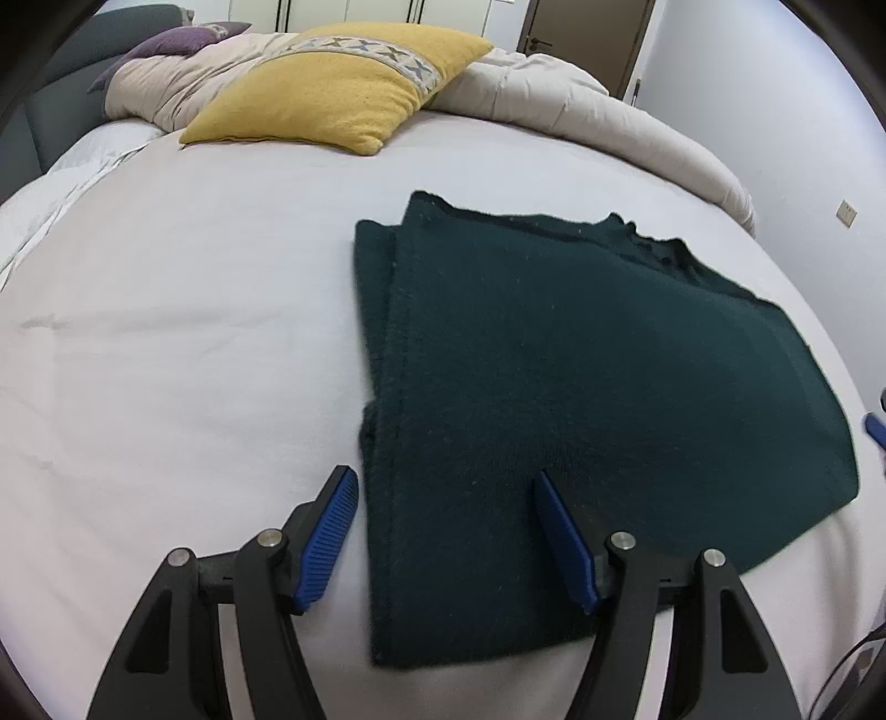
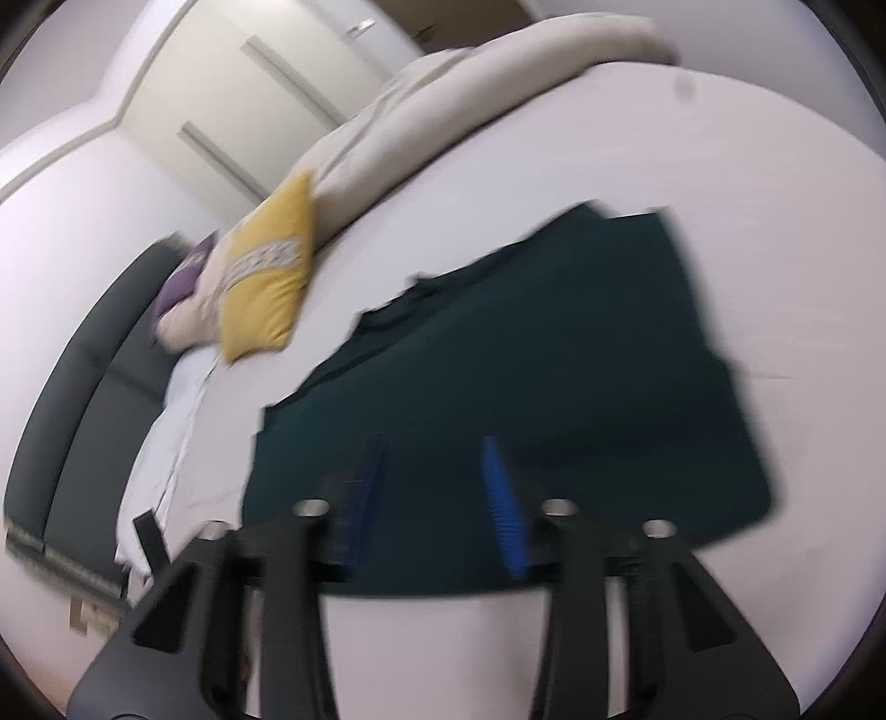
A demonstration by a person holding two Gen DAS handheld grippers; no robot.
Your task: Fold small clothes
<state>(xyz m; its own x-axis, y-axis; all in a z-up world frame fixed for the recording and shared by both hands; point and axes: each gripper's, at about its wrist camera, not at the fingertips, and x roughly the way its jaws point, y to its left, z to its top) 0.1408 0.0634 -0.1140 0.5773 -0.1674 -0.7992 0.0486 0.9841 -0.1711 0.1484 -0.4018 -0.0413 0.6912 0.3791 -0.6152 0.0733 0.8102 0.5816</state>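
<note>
A dark green knitted garment [image 1: 576,387] lies folded flat on the white bed [image 1: 166,343]. My left gripper [image 1: 446,479] is open and empty, hovering over the garment's near left edge, one finger over the sheet, the other over the cloth. In the blurred, tilted right wrist view, the same garment [image 2: 554,387] lies under my right gripper [image 2: 434,446], which is open and empty above its near edge. A blue fingertip of the right gripper [image 1: 875,429] shows at the right edge of the left wrist view.
A yellow cushion [image 1: 338,88] and a beige duvet [image 1: 581,105] lie at the far side of the bed, with a purple pillow [image 1: 177,41] and a dark headboard [image 1: 33,111] at the far left. Wardrobe doors [image 2: 232,105] stand behind.
</note>
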